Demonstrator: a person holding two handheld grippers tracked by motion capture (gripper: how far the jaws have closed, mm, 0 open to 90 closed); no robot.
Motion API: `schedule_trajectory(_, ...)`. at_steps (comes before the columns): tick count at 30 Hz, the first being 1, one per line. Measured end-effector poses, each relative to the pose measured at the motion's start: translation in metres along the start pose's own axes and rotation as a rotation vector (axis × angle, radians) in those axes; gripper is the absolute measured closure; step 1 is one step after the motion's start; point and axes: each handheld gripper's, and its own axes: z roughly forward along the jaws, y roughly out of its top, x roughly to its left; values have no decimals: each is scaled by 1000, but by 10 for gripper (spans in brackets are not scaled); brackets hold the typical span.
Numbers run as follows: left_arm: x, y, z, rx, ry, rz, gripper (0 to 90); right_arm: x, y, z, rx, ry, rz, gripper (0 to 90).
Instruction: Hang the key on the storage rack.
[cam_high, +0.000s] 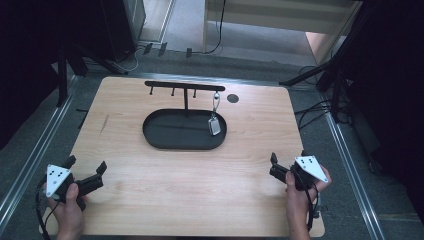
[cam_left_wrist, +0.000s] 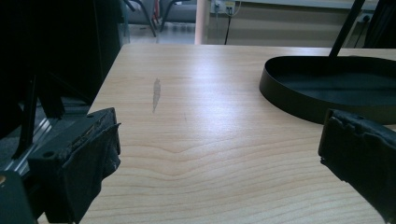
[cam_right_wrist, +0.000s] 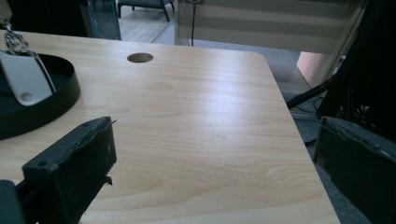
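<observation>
Wide bare stretch of light wooden tabletop (cam_high: 190, 175) across the near half; farther back, low black oval metal tray (cam_high: 165, 135) with T-shaped hook stand (cam_high: 185, 90) and dangling white tag (cam_high: 214, 125) blocking the middle.

Looks like a lab or test room set up for recording. Pale wood worktop (cam_high: 180, 180) with cable hole (cam_high: 233, 98), standing on grey carpet (cam_high: 30, 150) between metal floor rails (cam_high: 350, 160). Black stand legs (cam_high: 320, 70) and loose cables (cam_high: 310, 112) around the edges; dark surroundings.
</observation>
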Motion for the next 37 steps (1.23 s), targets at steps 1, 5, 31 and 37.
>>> schedule_trajectory(1,0,0,0,-1,-1,-1,0,-3,-2,-1,3,-4,-2,0)
schedule_trajectory(5,0,0,0,-2,-1,-1,0,-12,-12,-6,16,-22,3,0)
schedule_trajectory(31,-1,0,0,-2,-4,2,0,-70,-53,-50,47,-100,88,0)
schedule_trajectory(37,-1,0,1,1,-3,9,0,-80,-58,-62,43,-104,110,0)
